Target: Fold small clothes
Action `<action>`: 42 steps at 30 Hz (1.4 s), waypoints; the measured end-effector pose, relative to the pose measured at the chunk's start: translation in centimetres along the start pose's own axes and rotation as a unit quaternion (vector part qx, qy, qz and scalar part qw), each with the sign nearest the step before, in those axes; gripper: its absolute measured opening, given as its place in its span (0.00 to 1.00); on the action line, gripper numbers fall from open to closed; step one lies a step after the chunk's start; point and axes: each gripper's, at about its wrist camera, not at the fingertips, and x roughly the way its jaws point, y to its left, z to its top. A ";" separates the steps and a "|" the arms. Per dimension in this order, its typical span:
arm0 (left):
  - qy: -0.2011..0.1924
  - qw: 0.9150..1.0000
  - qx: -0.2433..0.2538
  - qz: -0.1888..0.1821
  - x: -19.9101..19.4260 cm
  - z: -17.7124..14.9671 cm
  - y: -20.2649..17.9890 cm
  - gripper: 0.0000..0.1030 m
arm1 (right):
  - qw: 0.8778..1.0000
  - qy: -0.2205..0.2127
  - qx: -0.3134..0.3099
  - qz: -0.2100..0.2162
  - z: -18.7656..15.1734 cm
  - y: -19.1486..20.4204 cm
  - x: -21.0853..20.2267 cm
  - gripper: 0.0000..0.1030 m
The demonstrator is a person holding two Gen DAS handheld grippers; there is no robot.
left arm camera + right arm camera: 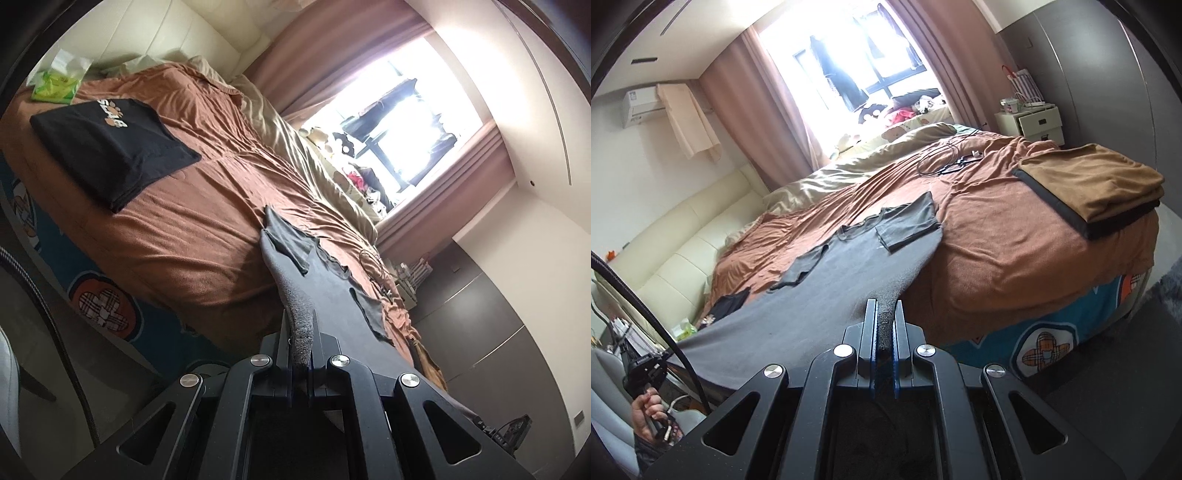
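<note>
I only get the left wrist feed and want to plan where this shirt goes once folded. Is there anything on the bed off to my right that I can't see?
Observer: Yes. A folded tan garment lies on a dark one at the bed's right corner, seen from the right wrist.
Operator: Is the other hem corner held?
Observer: The right gripper is shut on the grey T-shirt, as the left gripper is.
Operator: Which way do the sleeves lie?
Observer: The shirt's upper part rests on the brown bedspread, with one sleeve folded in over the chest.
Operator: Anything beyond the collar?
Observer: A black cable coils on the bedspread, apart from the shirt.
</note>
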 end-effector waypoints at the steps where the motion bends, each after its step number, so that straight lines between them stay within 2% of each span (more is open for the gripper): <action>1: -0.001 1.000 0.001 0.000 -0.4 0.0 -0.1 0.04 | 1.000 -0.001 -0.001 0.002 -0.1 0.0 -0.3 0.02; 10: -0.021 1.000 -0.001 -0.011 -3.8 0.8 -1.1 0.04 | 1.000 -0.011 0.000 0.019 -0.2 -0.1 -1.9 0.02; 15: -0.027 1.000 0.009 -0.008 -3.5 1.4 -1.8 0.04 | 1.000 -0.019 -0.012 0.017 0.4 -0.2 -1.0 0.02; 21: -0.017 1.000 0.003 0.003 -1.0 2.2 -1.4 0.05 | 1.000 -0.010 0.003 0.010 0.9 -1.4 1.9 0.02; 29: -0.015 1.000 0.008 0.014 3.1 5.0 -2.1 0.05 | 1.000 -0.009 0.013 0.003 3.8 -1.8 5.9 0.02; 42: 0.011 0.999 0.023 0.046 13.3 10.9 -3.5 0.05 | 0.999 0.004 0.035 -0.010 9.4 -3.1 15.4 0.02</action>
